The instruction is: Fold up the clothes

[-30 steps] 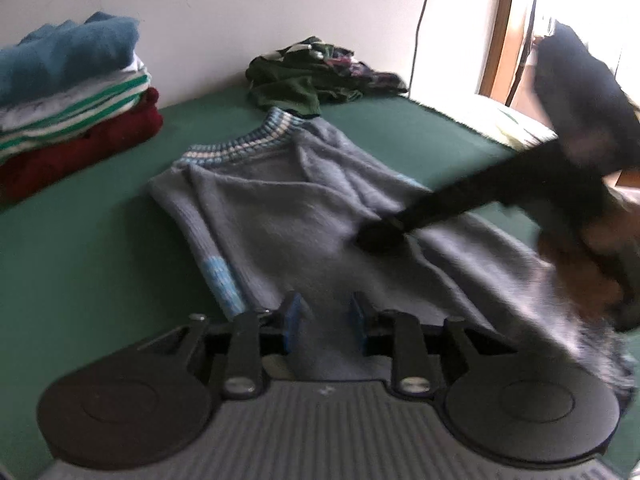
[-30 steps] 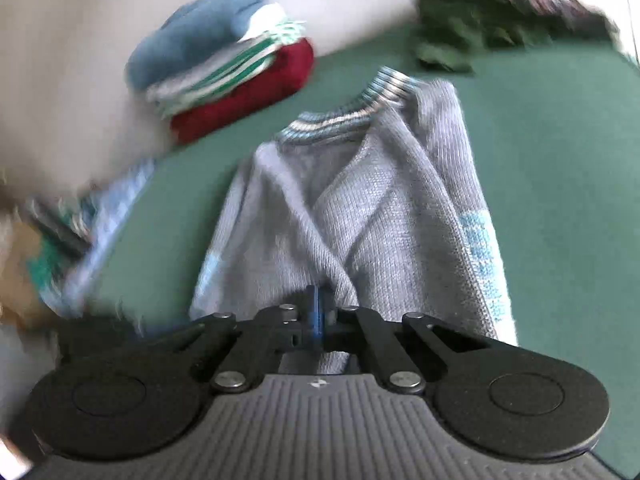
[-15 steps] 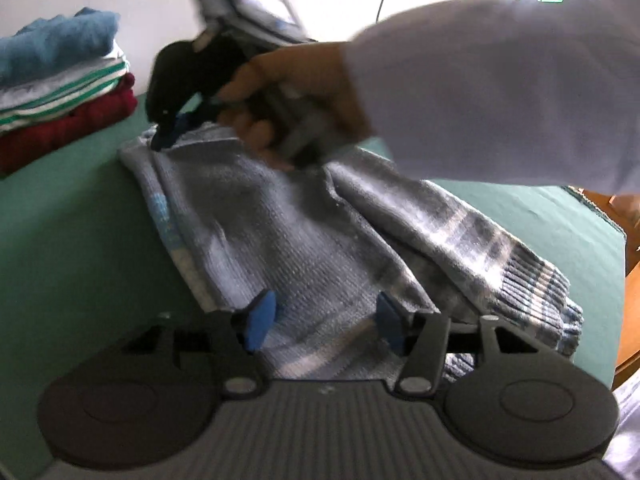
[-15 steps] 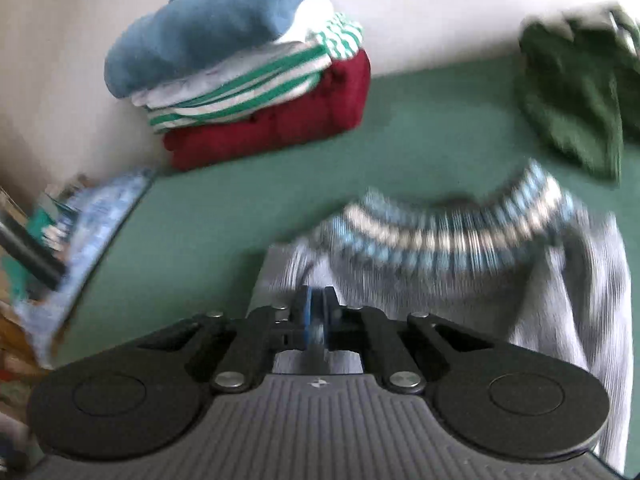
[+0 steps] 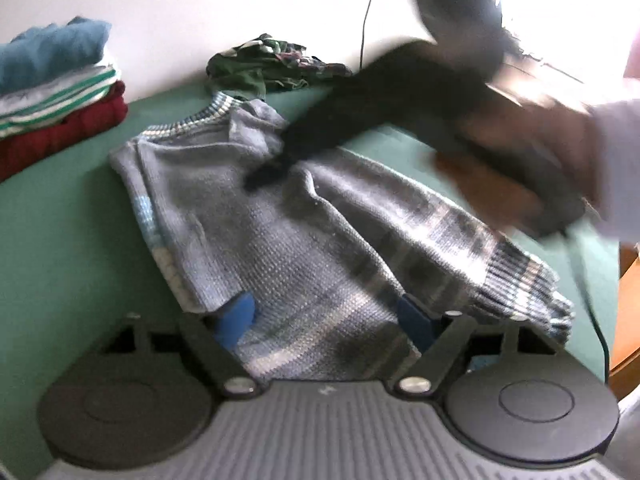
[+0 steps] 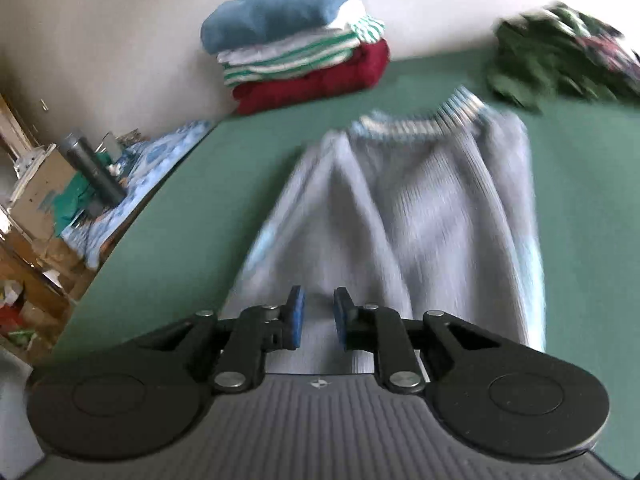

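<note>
**Both claws let go of the sweater after the sleeve fold**

You had the green table as your work surface, with the grey sweater spread across its middle, striped collar toward the wall and hem toward you. Behind it, against the wall, sat the stack of folded clothes, and off to the other side the unfolded green heap waited its turn.

A second earlier your right claw was pinched shut on the knit and your left claw was only narrowly open. By this moment the left gripper had spread wide over the hem, its jaws opening further, cloth lying under them but the pads clear of it. The right gripper had swung back from the collar to the middle of the sweater, and its jaws were parting too, with a clear gap and nothing pinched between them. In the left view its fingers sat blurred just above the chest of the sweater, near a rumpled patch by the collar.

That reads as one fold laid down and released. The near sleeve still trailed out toward the table edge, so you probably had to bring it in before halving the body.
</note>
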### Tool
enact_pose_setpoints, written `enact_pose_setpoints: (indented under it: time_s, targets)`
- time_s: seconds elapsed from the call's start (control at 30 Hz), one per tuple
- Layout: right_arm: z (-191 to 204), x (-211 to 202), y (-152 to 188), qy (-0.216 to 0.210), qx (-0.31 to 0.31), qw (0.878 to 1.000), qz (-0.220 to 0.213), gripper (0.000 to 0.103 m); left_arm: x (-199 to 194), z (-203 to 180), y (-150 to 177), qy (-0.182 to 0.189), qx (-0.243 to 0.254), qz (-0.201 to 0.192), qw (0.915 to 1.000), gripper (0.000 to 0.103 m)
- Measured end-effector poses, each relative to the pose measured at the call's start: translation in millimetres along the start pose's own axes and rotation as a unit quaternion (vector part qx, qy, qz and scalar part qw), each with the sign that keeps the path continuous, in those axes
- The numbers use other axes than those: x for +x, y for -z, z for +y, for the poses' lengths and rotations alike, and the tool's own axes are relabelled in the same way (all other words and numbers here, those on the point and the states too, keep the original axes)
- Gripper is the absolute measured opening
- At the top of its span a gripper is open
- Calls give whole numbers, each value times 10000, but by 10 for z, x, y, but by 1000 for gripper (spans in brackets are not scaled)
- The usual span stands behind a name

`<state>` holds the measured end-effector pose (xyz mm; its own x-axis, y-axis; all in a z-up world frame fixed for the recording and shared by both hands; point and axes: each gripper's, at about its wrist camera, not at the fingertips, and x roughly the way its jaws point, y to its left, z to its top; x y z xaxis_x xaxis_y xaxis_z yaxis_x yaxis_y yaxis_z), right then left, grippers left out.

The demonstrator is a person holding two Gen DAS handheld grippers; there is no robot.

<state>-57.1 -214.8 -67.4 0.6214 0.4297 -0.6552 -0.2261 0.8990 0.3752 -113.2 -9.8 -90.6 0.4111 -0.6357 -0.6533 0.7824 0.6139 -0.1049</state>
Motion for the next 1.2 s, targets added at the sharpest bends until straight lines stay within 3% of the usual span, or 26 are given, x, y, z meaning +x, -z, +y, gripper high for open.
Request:
enact_pose_setpoints:
  time_s: [0.07, 0.2, 0.37, 0.5, 0.57, 0.63, 0.73, 0.8, 0.87, 0.9, 1.03, 1.13, 1.2]
  targets:
    - [14, -183, 256, 63, -21, 10000, 5, 17, -74, 9, -7, 133, -78, 49, 9999, 61]
    - [44, -521, 711, 142, -90, 9999, -1, 17, -172, -80, 28, 295, -179, 262, 9991, 61]
    - [173, -676, 702, 45, -454, 9985, -285, 19, -159, -338, 98, 142, -277, 426, 9986, 66]
    - [220, -585, 806, 2, -810, 9967, 80, 22, -142, -500, 124, -40, -375, 453, 9983, 74]
    - [204, -565, 874, -79, -835, 9965, 9, 24, -145, -581, 155, -149, -416, 421, 9981, 75]
    - [189, -553, 920, -287, -830, 9961, -70, 53, -141, -662, 180, -269, -433, 396, 9979, 78]
    - [161, -518, 908, -647, -694, 9954, -119, 71, -129, -795, 200, -523, -471, 344, 9969, 78]
    - [170, -492, 906, -749, -755, 9942, -147, 73, -152, -857, 215, -657, -549, 313, 9958, 76]
    - [174, -521, 915, -798, -868, 9929, -162, 73, -194, -909, 213, -816, -593, 309, 9944, 68]
    - [182, -551, 925, -820, -925, 9922, -165, 68, -231, -926, 208, -891, -627, 291, 9936, 65]
    - [118, -843, 907, -354, -1232, 9884, -813, 24, -487, -976, 200, -1433, -714, 48, 9871, 64]
    - [-48, -984, 925, -44, -1389, 9869, -824, 19, -675, -877, 220, -1876, -1015, -75, 9770, 40]
    - [-175, -1069, 1002, 111, -1233, 9892, -779, 21, -753, -727, 252, -1973, -1445, -63, 9696, 9]
